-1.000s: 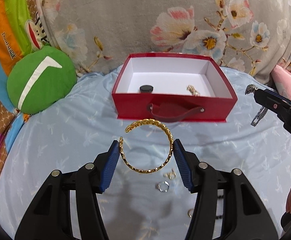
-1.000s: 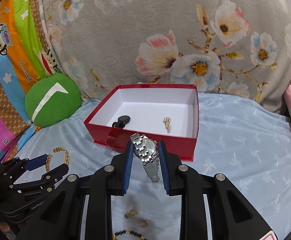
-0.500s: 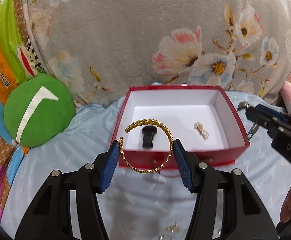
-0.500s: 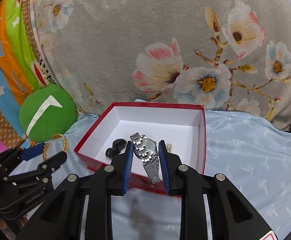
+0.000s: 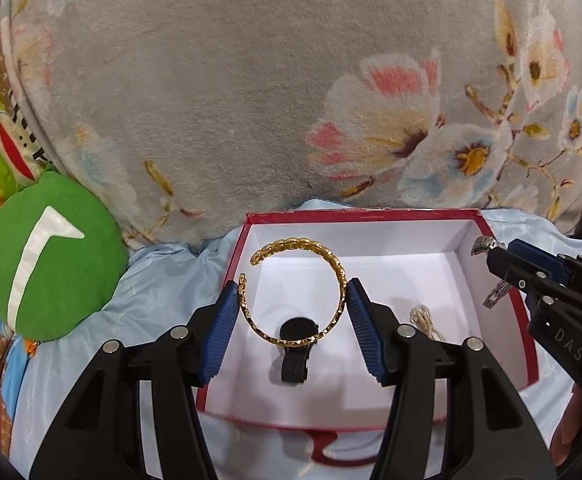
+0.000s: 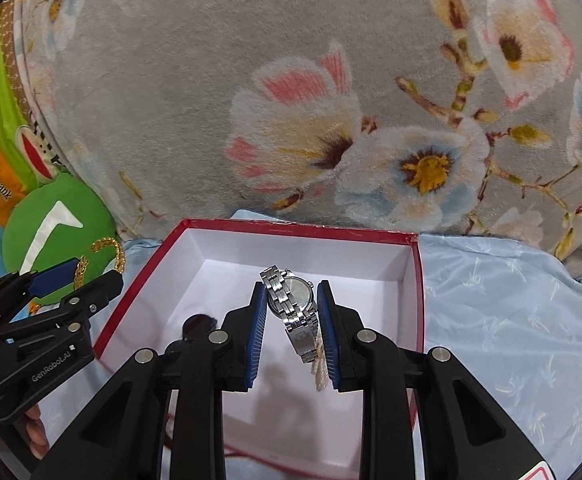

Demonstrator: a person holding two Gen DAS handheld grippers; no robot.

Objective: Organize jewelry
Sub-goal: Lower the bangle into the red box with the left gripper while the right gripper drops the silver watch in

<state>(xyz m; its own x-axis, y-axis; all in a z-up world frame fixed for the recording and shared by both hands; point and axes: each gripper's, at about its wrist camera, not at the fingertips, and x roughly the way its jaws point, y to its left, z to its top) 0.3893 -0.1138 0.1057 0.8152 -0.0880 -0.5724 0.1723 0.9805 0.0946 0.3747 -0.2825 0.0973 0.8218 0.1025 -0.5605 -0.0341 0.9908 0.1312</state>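
Your left gripper (image 5: 293, 304) has its jaws pinching the gold bangle (image 5: 295, 292) over the red box (image 5: 371, 216). Your right gripper (image 6: 291, 320) clamps the silver watch (image 6: 291, 308) above the box interior, black watch (image 5: 295, 344) below.

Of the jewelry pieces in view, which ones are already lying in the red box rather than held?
Two: the black watch and the small gold chain on the red box floor. The gold bangle and silver watch are each clamped in a hand-held gripper.

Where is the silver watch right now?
The silver watch is clamped in the right tool, held above the open red box, with the gold bracelet in the left tool alongside.
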